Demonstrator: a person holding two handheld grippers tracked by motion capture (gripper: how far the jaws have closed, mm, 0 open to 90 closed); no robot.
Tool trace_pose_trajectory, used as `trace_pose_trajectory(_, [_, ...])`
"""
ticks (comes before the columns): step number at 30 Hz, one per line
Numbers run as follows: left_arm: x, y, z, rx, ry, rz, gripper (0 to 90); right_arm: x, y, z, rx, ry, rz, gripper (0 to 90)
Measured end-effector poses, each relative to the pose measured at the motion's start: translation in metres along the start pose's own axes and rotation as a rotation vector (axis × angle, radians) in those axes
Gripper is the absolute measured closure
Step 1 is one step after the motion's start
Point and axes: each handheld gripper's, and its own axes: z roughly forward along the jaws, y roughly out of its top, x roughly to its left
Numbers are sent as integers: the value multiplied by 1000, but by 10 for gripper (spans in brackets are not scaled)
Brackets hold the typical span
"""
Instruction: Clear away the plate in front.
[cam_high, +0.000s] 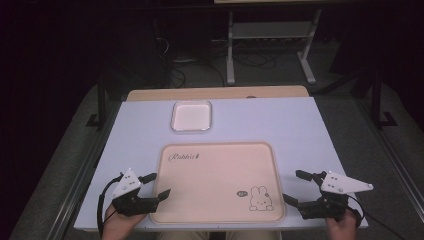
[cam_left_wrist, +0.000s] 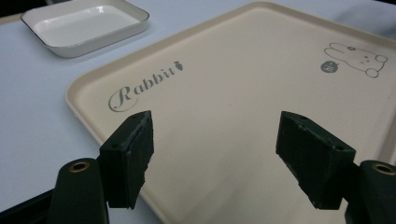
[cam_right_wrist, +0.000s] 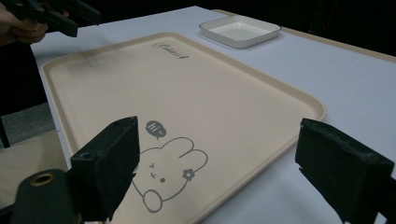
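A beige tray (cam_high: 215, 150) printed with "Rabbit" and a rabbit drawing lies bare at the near middle of the table; it shows too as the tray (cam_left_wrist: 224, 116) and the tray (cam_right_wrist: 140, 74). A small white dish (cam_high: 191, 115) sits empty behind it, seen also as the dish (cam_left_wrist: 84, 25) and the dish (cam_right_wrist: 240, 31). My left gripper (cam_high: 156, 185) hovers open over the tray's near left corner, jaws wide apart in the left gripper view (cam_left_wrist: 215, 154). My right gripper (cam_high: 295, 187) stands open just off the tray's near right edge, nothing between its jaws (cam_right_wrist: 233, 172).
The table (cam_high: 280, 120) has a pale lilac top with a wooden strip along its far edge. A metal stand (cam_high: 270, 35) and cables lie on the dark floor beyond. The other hand with its gripper (cam_right_wrist: 51, 16) appears at the upper left of the right gripper view.
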Motion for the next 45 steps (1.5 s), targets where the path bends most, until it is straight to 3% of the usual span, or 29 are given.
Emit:
trace_pose_trajectory(23, [2, 6, 1, -17, 7, -2, 270, 1, 0, -1, -3, -17, 0, 130])
trace_pose_trajectory(45, [10, 33, 11, -32, 5, 25, 263, 1, 0, -1, -9, -29, 2, 130])
